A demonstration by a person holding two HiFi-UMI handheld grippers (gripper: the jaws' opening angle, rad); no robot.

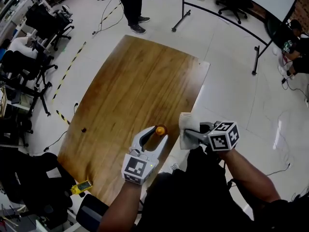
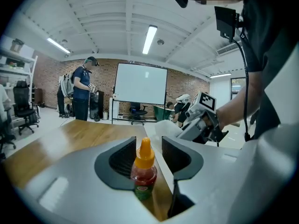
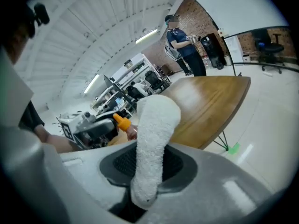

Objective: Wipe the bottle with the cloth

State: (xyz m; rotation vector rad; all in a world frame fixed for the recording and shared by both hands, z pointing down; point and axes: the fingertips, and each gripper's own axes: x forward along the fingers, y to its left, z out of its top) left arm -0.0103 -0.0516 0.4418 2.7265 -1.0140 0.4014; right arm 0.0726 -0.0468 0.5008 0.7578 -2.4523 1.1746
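Observation:
A small bottle (image 1: 158,132) of red sauce with an orange cap stands upright on the wooden table (image 1: 135,81) near its front edge. My left gripper (image 1: 155,134) is open around it, its jaws on either side of the bottle (image 2: 144,169) with a gap showing on the right. My right gripper (image 1: 197,135) is shut on a white cloth (image 1: 187,128), held just right of the bottle and off the table's edge. In the right gripper view the cloth (image 3: 156,134) stands up between the jaws, with the bottle (image 3: 122,122) beyond it to the left.
A person (image 1: 131,6) stands past the table's far end. Office chairs (image 1: 46,23) and desks line the left side. A whiteboard stand (image 1: 256,57) is on the floor at the right. A yellow tool (image 1: 81,185) lies at the table's near left corner.

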